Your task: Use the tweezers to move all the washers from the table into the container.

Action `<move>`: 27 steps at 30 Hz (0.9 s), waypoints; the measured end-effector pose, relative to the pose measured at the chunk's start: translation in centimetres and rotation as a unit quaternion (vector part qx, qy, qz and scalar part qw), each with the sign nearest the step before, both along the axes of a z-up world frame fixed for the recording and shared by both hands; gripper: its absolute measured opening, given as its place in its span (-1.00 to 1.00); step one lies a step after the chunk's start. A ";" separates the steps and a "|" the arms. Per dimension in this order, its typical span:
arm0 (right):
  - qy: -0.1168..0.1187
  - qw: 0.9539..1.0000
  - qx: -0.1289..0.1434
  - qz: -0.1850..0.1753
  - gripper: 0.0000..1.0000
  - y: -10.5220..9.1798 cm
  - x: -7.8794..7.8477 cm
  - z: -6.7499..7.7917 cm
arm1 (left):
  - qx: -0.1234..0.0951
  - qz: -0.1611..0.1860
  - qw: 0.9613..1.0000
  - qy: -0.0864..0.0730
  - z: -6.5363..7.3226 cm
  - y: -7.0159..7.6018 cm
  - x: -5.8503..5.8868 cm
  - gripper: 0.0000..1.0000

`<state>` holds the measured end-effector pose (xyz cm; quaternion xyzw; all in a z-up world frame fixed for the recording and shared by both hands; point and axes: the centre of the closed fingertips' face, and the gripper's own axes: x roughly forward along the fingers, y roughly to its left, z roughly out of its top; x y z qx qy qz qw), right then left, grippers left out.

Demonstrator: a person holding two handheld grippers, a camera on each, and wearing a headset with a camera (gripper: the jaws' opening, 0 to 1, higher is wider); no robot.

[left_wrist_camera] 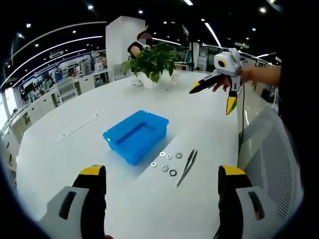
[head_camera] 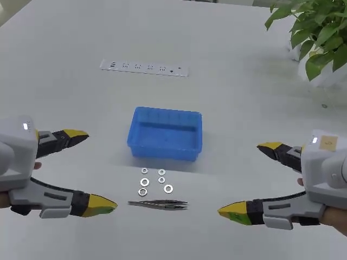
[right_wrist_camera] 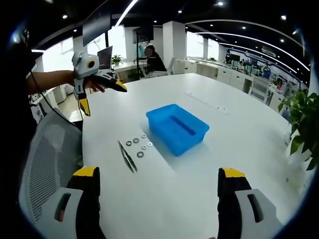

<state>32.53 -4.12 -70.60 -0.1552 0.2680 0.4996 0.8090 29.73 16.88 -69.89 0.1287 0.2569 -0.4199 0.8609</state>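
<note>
Fingers [head_camera: 100,204] of the left gripper [head_camera: 100,169] stand wide apart at the left, holding nothing, over the white table [head_camera: 244,97]; in the middle sits the blue container [head_camera: 162,147]; the washers [head_camera: 168,188] lie in a loose cluster on the table just in front of it; the tweezers [head_camera: 158,203] lie flat just beside the washers, on the person's side; at the right, the right gripper [head_camera: 239,179] is likewise spread wide and bare; a potted plant [head_camera: 314,32] stands at the far right.
</note>
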 end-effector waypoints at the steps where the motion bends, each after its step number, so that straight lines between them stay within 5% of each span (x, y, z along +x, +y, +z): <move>1: 0.000 1.000 -0.001 0.000 0.99 0.0 0.0 0.0 | 0.000 0.000 1.000 0.000 0.0 0.0 0.0 0.98; 17: -0.016 1.000 -0.012 0.012 0.81 0.0 0.5 -0.3 | 0.006 -0.002 1.000 -0.002 -0.7 0.0 0.2 0.87; 27: -0.014 0.999 -0.030 0.043 0.72 0.9 0.2 -1.6 | 0.022 -0.025 0.999 0.010 -2.3 -1.0 -0.2 0.71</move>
